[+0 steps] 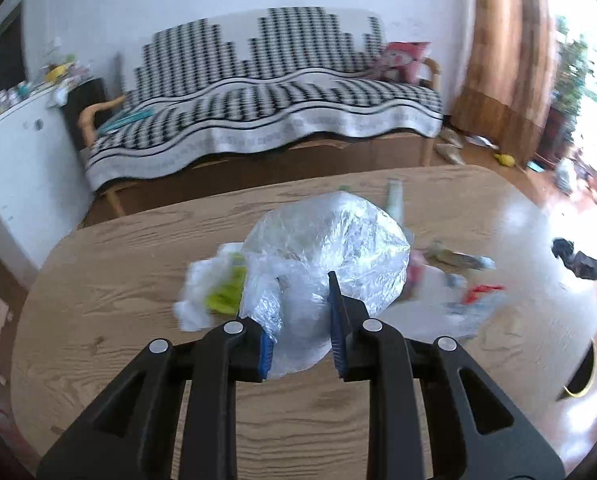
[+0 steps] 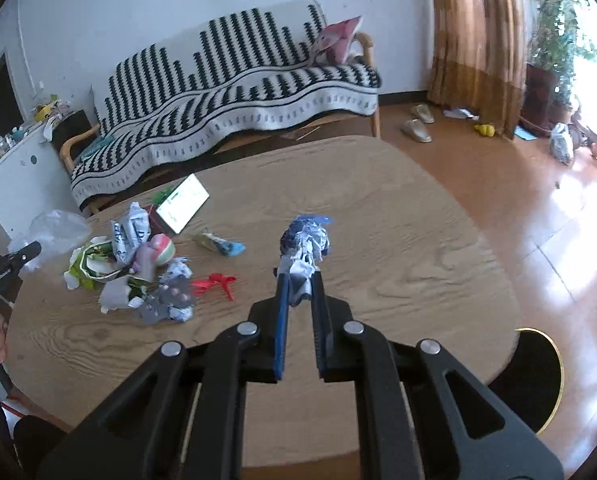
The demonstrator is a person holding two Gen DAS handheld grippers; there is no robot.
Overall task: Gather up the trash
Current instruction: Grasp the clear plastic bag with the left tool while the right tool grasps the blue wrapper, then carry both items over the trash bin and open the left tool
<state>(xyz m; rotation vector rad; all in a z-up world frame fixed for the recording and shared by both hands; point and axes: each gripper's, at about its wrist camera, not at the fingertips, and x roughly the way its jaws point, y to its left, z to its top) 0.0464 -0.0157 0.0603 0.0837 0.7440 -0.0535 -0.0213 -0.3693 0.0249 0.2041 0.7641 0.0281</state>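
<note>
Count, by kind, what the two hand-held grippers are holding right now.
Plastic bag: 1, in the left hand-held gripper
Paper wad: 1, in the right hand-held gripper
Total: 2

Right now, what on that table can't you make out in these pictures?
- Left view: the clear plastic bag held in the left jaws hides the trash behind it.
- Left view: the wrappers are smeared by blur.
- Right view: print on the white card is too small.
- Right view: the black bin is cut off by the table.
</note>
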